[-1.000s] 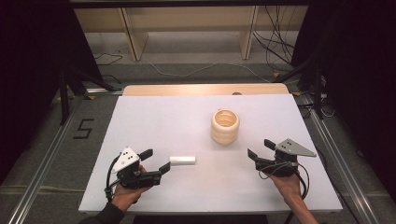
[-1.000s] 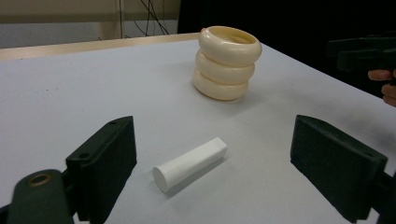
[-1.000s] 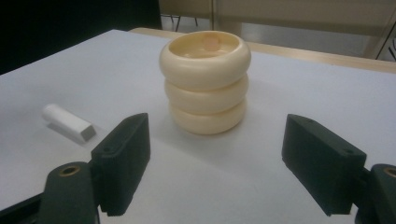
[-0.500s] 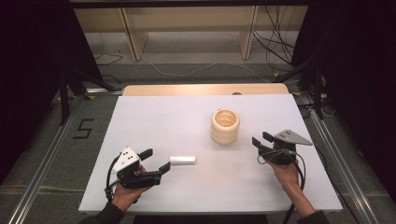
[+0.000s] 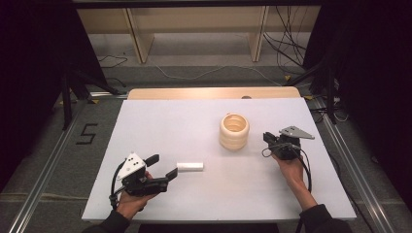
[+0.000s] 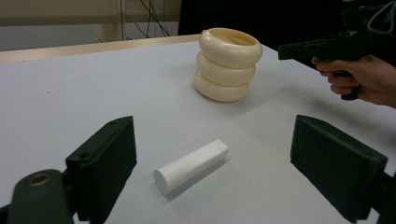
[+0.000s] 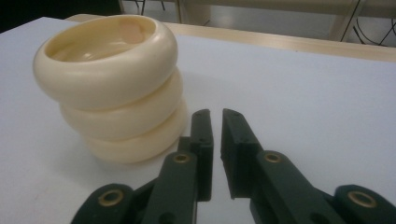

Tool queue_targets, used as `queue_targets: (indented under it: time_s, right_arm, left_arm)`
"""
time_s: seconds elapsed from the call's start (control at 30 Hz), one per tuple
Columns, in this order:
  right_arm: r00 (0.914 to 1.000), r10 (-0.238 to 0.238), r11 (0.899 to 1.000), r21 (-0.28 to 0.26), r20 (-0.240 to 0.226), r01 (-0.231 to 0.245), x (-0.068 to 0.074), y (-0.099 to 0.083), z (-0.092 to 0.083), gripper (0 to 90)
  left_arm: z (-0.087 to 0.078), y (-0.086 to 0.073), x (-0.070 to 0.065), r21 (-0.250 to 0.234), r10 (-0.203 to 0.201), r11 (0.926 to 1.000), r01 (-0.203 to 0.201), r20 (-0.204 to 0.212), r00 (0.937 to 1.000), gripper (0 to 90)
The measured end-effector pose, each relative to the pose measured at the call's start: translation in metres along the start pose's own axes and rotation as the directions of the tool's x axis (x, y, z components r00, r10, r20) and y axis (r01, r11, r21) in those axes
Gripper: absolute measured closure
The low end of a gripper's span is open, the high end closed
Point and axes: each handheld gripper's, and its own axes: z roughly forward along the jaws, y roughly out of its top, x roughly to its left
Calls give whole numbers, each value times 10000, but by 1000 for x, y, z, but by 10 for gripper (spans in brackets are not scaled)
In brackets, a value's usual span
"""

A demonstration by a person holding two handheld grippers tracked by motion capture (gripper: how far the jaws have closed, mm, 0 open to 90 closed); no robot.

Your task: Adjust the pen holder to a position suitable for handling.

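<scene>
Since the earlier frames the right tool (image 5: 268, 140) has advanced up the worktop (image 5: 160, 121) toward the cream ringed pot (image 5: 234, 131) and now sits just beside its right side; the left tool (image 5: 163, 167) has not shifted.

Right tool: jaws clenched almost together with a thin gap, grasping nothing, tips near the pot's lowest ring but apart from it in the right gripper view. Left tool: jaws released wide, empty, aimed at the white cylinder (image 6: 190, 165), which lies on its side just ahead of and between them.

Location of items: pot upright, right of the worktop's centre; cylinder lying flat in the near-left area, well apart from the pot.

Risks, as judged: with its jaws nearly closed, the right tool can only push the pot, not grip it; a push could slide or tip it. The cylinder may roll away if one jaw touches it first.

Clearance: open worktop lies all around both items. The pot stands well in from the far and right edges; the cylinder is nearer the front edge, with room to roll leftward.
</scene>
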Motion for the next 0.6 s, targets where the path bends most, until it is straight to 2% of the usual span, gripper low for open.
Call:
queue_targets:
  time_s: [0.17, 0.6]
  right_arm:
    - [9998, 157, 9997, 201, -142, -154, 1, 1, 13, 897]
    - [9983, 524, 9968, 617, -265, -507, 7, 2, 41, 900]
  left_arm:
    - [0, 0, 0, -20, -16, 10000, 16, -12, 10000, 138]
    - [1, 0, 1, -13, -9, 10000, 9, -41, 10000, 137]
